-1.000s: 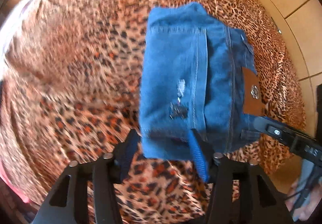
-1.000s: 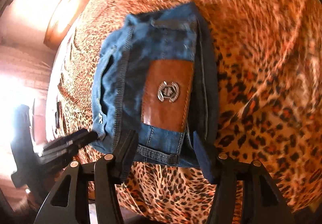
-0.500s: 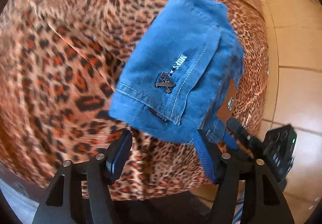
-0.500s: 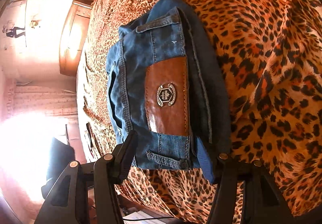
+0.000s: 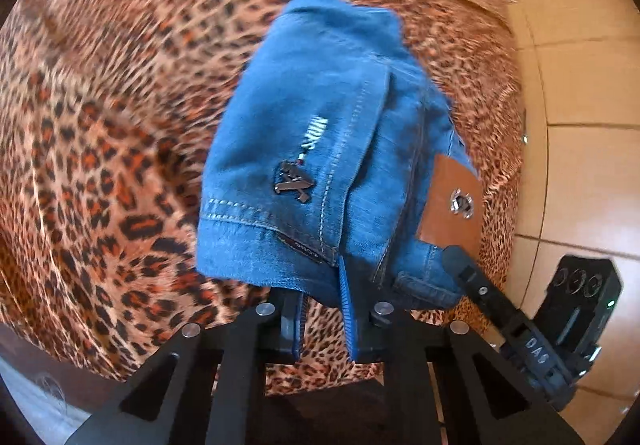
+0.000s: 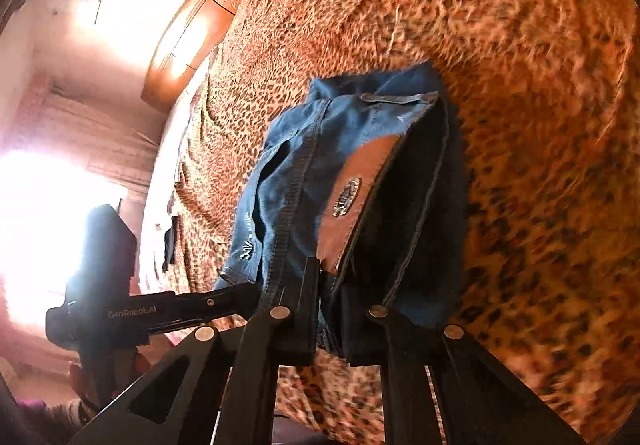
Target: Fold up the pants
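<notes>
1 pr jeans (image 5: pixel 320 149) | 2 grippers – left (image 5: pixel 324 319), right (image 6: pixel 330 329) | 1 bedspread (image 5: pixel 120 105)

Leopard bedspread (image 5: pixel 112 93) lies open left of and beyond the folded jeans (image 5: pixel 312 149). Right claw (image 5: pixel 452 265) crowds the jeans' right edge; headboard (image 6: pixel 188 41) bounds the far end.

left gripper (image 6: pixel 168 309): white "GenRobot.AI" along its finger, right wrist view | right gripper (image 5: pixel 516 329): white letters "DAS" on its finger, left wrist view | jeans (image 5: pixel 320 149): white embroidered word and small dark hem tab, both too blurred to read
</notes>
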